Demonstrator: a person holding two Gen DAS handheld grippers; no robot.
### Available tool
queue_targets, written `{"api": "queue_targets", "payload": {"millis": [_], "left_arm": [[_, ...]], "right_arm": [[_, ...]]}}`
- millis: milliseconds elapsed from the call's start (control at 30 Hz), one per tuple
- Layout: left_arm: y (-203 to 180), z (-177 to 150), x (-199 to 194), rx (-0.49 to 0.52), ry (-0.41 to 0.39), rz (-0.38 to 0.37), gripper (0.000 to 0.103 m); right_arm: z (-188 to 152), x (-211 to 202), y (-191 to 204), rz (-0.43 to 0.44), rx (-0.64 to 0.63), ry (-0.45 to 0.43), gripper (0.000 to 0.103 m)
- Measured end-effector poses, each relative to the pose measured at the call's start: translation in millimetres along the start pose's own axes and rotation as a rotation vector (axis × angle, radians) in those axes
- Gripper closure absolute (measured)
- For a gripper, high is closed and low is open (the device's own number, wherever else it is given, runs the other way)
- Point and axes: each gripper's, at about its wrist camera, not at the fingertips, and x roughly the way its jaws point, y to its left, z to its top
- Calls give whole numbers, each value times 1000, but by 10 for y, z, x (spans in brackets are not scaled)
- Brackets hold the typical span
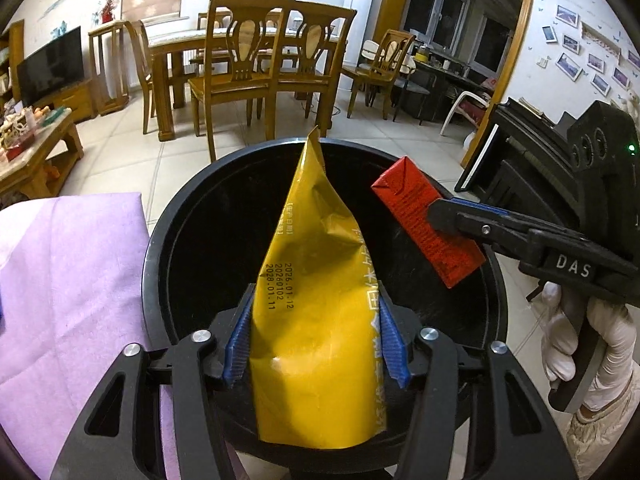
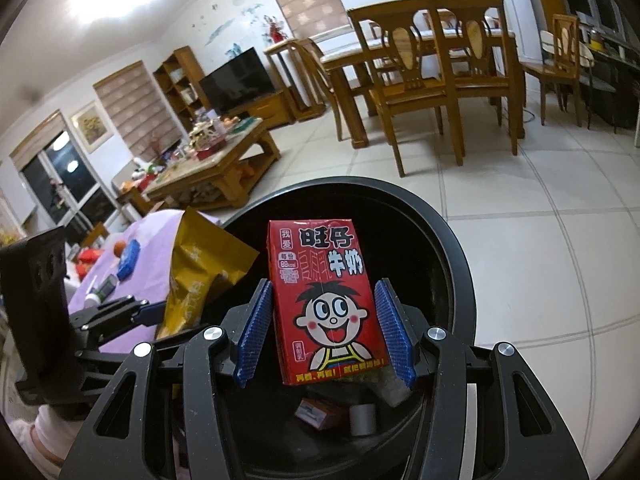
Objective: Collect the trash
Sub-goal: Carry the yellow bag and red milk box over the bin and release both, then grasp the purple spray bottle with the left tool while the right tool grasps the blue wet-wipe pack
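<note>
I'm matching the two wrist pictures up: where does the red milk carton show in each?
Left wrist view: red milk carton right of centre, in the right gripper, over the bin.
Right wrist view: the carton at centre, between the blue pads.
Shared landmark: black trash bin beneath.

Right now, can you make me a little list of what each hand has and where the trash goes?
left gripper: yellow snack bag between its jaws, above the bin
right gripper: red milk carton between its jaws, above the bin
bin: black round trash bin, beside a purple cloth
already in bin: a small box and a grey roll
</note>
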Motion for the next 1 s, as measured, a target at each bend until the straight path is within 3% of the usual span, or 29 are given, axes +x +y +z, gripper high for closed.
{"api": "queue_targets", "payload": {"millis": [33, 100, 167, 233, 433, 733, 1000], "left_arm": [[0, -5, -7, -3, -2, 4, 41], [8, -12, -50, -7, -12, 17, 25], [10, -23, -123, -6, -29, 23, 22], [14, -39, -171, -5, -38, 23, 22], [112, -100, -357, -13, -73, 29, 17], [542, -281, -783, -78, -132, 51, 17], [1187, -553, -1287, -183, -189, 145, 17]], "right_arm": [[6, 7, 6, -2, 4, 3, 49], [7, 36, 4, -15, 9, 10, 49], [17, 63, 4, -16, 17, 16, 45], [25, 69, 19, -17, 22, 11, 35], [28, 76, 194, -7, 5, 3, 29], [92, 158, 722, 34, -73, 0, 28], [94, 395, 1412, 112, -153, 24, 28]]}}
